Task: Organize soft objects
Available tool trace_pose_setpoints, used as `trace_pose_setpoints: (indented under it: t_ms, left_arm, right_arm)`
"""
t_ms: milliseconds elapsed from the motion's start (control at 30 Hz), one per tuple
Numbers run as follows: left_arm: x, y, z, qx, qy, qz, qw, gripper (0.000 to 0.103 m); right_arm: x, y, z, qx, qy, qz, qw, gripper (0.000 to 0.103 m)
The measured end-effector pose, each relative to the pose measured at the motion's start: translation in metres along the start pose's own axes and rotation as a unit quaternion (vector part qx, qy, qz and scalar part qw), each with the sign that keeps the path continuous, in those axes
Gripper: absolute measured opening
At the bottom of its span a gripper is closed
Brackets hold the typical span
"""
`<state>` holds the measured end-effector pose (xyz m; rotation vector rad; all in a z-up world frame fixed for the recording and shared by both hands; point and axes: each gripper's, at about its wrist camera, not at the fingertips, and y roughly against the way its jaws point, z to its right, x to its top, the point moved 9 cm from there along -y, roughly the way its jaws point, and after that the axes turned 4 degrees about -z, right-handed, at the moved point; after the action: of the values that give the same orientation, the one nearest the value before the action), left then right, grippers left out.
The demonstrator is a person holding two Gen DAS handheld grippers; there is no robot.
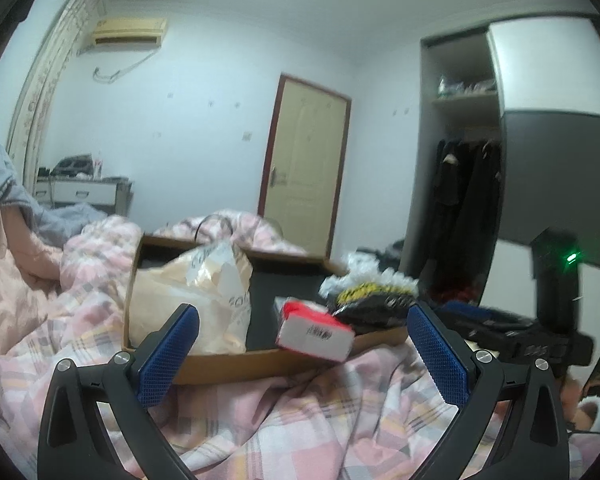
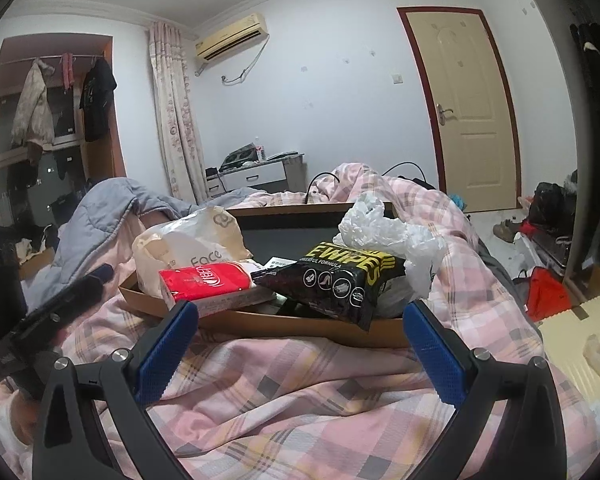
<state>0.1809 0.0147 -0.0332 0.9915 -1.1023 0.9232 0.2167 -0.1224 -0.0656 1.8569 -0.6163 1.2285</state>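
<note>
From the left wrist, the left gripper [image 1: 302, 350] hung wide open and empty before the cardboard tray [image 1: 260, 362] on the bed, the red tissue pack [image 1: 315, 330] overhanging its rim.

From the right wrist, the right gripper [image 2: 300, 346] gaped empty too; the black wipes pack [image 2: 336, 280] and white plastic bag [image 2: 388, 236] lay loosely piled, so sorting looked unfinished.

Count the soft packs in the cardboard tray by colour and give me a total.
Beige face-towel bag: 1
Red tissue pack: 1
Black and yellow wipes pack: 1
White plastic bag: 1
Total: 4, all in the cardboard tray.
</note>
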Motion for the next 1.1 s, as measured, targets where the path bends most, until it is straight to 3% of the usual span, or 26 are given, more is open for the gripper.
trace_pose_setpoints:
  t_ms: [400, 667, 933, 1100]
  left_arm:
    - [0.007, 0.030, -0.022, 0.008, 0.053, 0.066, 0.9964, 0.103]
    - [0.000, 0.015, -0.021, 0.043, 0.033, 0.028, 0.9981, 0.103]
    - [-0.004, 0.008, -0.007, 0.052, -0.007, 0.013, 0.9986, 0.103]
    - [-0.004, 0.008, -0.007, 0.051, -0.004, 0.012, 0.9986, 0.103]
  right_arm:
    - [0.000, 0.000, -0.002, -0.002, 0.007, -0.001, 1.000, 0.102]
    - [0.000, -0.001, -0.006, -0.005, 0.022, -0.001, 1.000, 0.102]
    - [0.000, -0.001, -0.005, -0.005, 0.022, -0.002, 1.000, 0.102]
    - [0.000, -0.002, -0.006, -0.007, 0.024, -0.002, 1.000, 0.102]
